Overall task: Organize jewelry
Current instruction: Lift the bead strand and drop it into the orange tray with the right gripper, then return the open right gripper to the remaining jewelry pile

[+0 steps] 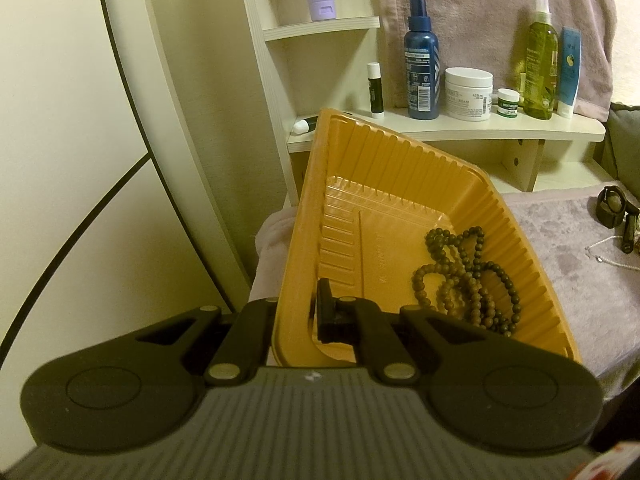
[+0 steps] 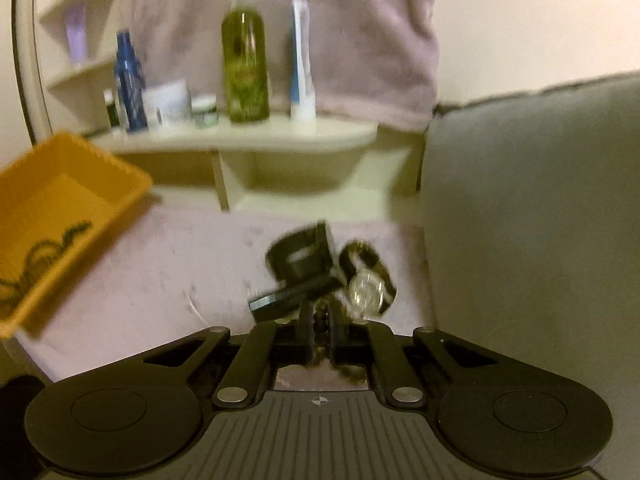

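A yellow ribbed plastic tray [image 1: 400, 140] is held tilted above the pink cloth, with my left gripper [image 1: 302, 308] shut on its near wall. One finger is inside the tray and the other is behind the wall. Brown bead strands [image 1: 468, 276] lie in the tray's lower corner. In the blurred right wrist view the tray [image 2: 100, 168] shows at the left. My right gripper [image 2: 320, 318] is shut on a small dark beaded piece [image 2: 320, 320], just in front of a black-strapped watch [image 2: 300, 258] and a silver-faced watch [image 2: 366, 294].
A cream shelf [image 1: 460, 130] holds bottles, tubes and jars, among them a blue bottle [image 1: 422, 60] and a green bottle [image 2: 244, 68]. A pink towel [image 2: 340, 20] hangs behind it. A grey cushion [image 2: 532, 208] rises at the right. A thin chain [image 1: 604, 252] lies on the cloth [image 2: 160, 264].
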Tool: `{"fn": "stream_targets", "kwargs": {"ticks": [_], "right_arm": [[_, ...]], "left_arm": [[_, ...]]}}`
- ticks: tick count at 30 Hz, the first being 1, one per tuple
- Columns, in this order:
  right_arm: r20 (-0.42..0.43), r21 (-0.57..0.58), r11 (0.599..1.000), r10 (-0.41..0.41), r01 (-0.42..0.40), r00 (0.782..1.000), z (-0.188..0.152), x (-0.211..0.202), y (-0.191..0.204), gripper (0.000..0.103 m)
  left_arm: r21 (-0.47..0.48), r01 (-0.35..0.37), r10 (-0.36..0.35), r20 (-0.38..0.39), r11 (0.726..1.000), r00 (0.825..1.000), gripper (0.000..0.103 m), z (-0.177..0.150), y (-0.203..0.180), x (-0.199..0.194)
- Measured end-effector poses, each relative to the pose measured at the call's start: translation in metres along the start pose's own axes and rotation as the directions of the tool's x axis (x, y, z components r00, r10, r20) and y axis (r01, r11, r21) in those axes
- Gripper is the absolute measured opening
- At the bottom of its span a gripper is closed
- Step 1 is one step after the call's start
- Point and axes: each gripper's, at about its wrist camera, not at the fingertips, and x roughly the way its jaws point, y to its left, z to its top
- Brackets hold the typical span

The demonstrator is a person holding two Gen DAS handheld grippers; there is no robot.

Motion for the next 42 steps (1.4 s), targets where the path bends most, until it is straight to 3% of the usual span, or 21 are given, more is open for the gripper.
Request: {"fn": "stream_targets", "kwargs": {"ticks": [8, 14, 17, 23, 30, 37, 39, 42], "right_arm": [[0.095, 0.043, 0.996, 0.074, -0.078, 0.993, 0.04, -0.032, 0.004, 0.007], [0.126, -0.008, 0.984, 0.177, -0.177, 0.976, 0.066, -0.039, 0.038, 0.007], [0.124, -0.031, 0.967, 0.256, -0.254, 0.959, 0.077, -0.034, 0.066, 0.007], [0.079, -0.06, 0.901, 0.433, -0.43, 0.898, 0.091, -0.008, 0.132, 0.007], [-0.019, -0.089, 0.836, 0.542, -0.541, 0.84, 0.086, 0.029, 0.196, 0.007], [-0.121, -0.036, 0.788, 0.607, -0.614, 0.786, 0.064, 0.058, 0.222, 0.007], [-0.122, -0.011, 0.786, 0.613, -0.619, 0.781, 0.061, 0.062, 0.221, 0.008], [-0.096, 0.009, 0.806, 0.59, -0.592, 0.802, 0.06, 0.061, 0.212, 0.019]], "left_arm": [[-0.002, 0.003, -0.003, 0.003, 1.0, 1.0, 0.005, -0.001, 0.001, 0.001], [-0.009, 0.009, -0.009, 0.007, 1.0, 1.0, 0.005, -0.002, 0.001, 0.001], [-0.011, 0.013, -0.013, 0.009, 1.0, 1.0, 0.005, -0.002, 0.002, 0.001], [-0.012, 0.02, -0.02, 0.013, 1.0, 1.0, 0.004, -0.003, 0.004, 0.001], [-0.019, 0.026, -0.025, 0.018, 0.999, 1.0, 0.004, -0.003, 0.004, 0.001], [-0.028, 0.029, -0.028, 0.021, 0.999, 0.999, 0.004, -0.005, 0.005, 0.001], [-0.028, 0.029, -0.029, 0.02, 0.999, 0.999, 0.004, -0.004, 0.005, 0.001], [-0.027, 0.028, -0.028, 0.02, 0.999, 0.999, 0.004, -0.005, 0.005, 0.001]]}}
